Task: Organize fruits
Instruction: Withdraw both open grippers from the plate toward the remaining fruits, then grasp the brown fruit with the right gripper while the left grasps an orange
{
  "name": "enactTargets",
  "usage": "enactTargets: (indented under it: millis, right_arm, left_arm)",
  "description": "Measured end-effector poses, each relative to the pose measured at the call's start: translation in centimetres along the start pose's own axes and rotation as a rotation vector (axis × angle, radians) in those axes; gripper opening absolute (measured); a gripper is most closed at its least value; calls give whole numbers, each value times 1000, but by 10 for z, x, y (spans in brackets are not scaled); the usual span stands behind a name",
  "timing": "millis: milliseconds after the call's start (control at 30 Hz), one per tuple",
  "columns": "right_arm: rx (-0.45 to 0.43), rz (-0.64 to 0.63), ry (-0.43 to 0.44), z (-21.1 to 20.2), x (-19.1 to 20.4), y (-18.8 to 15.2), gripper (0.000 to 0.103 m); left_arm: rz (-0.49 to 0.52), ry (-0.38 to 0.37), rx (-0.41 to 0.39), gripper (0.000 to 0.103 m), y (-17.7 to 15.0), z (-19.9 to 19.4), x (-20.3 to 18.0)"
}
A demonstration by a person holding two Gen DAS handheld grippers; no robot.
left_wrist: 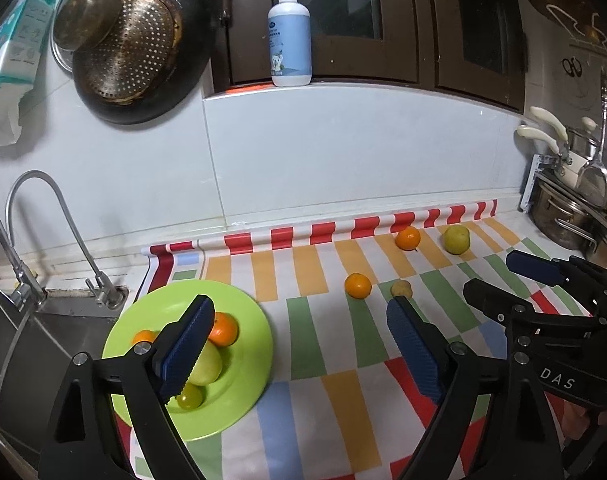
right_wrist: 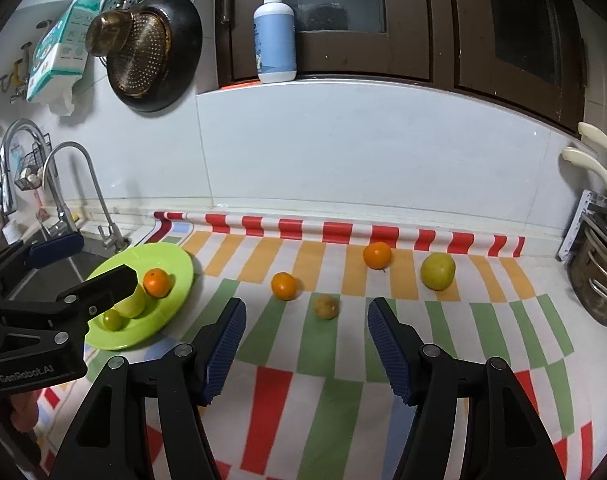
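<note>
Left wrist view: the left gripper [left_wrist: 299, 344] is spread wide and holds nothing, hovering over the right edge of the green plate [left_wrist: 247, 364]. The plate carries two oranges, a green apple [left_wrist: 207, 366] and a small green fruit [left_wrist: 191, 397]. On the striped cloth [left_wrist: 303, 280] lie an orange [left_wrist: 358, 285], a small yellowish fruit [left_wrist: 401, 289], a farther orange [left_wrist: 408, 238] and a pear-like fruit [left_wrist: 456, 239]. The fruits are near-round; no long axis is discernible.

Right wrist view: the right gripper [right_wrist: 306, 344] is released and empty, its fingers framing the small yellowish fruit [right_wrist: 326, 307] ahead, without contact. The left gripper [right_wrist: 83, 264] appears open beside the plate [right_wrist: 175, 280].
</note>
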State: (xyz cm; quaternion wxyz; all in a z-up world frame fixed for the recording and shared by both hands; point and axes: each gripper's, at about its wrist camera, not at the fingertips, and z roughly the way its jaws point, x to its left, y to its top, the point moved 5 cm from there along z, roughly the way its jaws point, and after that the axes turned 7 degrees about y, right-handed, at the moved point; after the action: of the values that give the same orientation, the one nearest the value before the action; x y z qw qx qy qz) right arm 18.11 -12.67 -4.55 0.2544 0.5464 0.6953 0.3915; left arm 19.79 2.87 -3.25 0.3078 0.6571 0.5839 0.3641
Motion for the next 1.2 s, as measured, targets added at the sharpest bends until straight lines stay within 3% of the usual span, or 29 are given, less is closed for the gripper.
enactTargets:
  millis: [233,667,1067,1200]
  right_arm:
    - [27,0,23,26,-14,2,64]
    - [139,20,62,95,-33,-10,63]
    - [255,66,133,152,-47,-26,43]
    - [271,65,151,158,-48,-30,29]
  left_arm:
    - [5,-10,19,89,4,30,-9]
    - [41,-103,78,86,1,102,-34]
    - [84,-116,169,78,-6,151,-50]
    - [93,-127,183,76,-7,159,-57]
